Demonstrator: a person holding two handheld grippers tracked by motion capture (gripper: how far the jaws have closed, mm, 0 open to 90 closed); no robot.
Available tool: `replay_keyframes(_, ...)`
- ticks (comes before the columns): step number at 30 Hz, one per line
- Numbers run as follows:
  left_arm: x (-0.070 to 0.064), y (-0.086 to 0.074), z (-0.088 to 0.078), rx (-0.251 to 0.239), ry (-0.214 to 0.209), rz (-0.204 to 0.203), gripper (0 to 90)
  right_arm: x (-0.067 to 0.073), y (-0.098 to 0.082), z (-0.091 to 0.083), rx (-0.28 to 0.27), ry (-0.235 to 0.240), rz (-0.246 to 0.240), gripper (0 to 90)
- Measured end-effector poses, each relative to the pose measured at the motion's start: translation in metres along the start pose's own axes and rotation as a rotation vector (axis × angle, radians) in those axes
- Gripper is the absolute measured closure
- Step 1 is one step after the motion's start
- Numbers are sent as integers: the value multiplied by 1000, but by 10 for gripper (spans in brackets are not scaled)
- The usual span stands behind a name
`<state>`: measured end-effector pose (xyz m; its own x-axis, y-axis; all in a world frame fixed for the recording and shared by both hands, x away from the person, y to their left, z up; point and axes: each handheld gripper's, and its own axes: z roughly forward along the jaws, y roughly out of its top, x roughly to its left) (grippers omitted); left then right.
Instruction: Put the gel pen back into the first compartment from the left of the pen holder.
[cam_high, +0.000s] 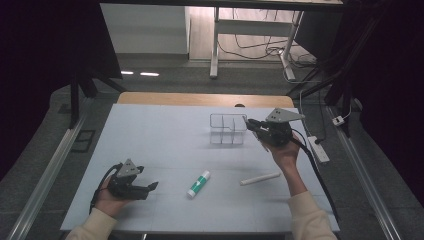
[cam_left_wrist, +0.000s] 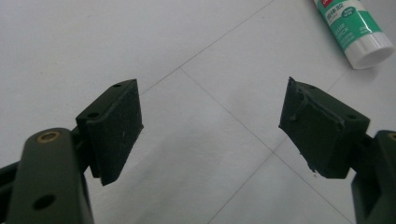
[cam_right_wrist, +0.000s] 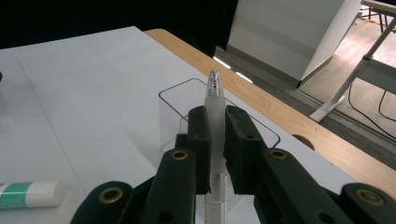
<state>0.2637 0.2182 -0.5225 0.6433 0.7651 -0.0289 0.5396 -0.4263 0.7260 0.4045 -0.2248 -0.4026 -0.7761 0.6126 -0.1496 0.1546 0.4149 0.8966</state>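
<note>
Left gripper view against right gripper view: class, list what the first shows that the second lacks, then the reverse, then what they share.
Left gripper view alone: the left gripper, jaws wide apart with nothing between them, over the bare table.

Right gripper view alone: the right gripper shut on a clear pen, a clear organizer just beyond it, the table's wooden edge and the floor.

Both: the white tabletop and the green-and-white glue stick lying on it.
</note>
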Motion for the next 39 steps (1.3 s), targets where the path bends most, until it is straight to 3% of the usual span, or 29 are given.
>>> replay_keyframes(29,1,0,1,1,1,-8,210,16,15,29,-56,34,3,807)
replay_keyframes(39,3,0,1,0,-4,-12,210,14,20,40,-62,29,20,807)
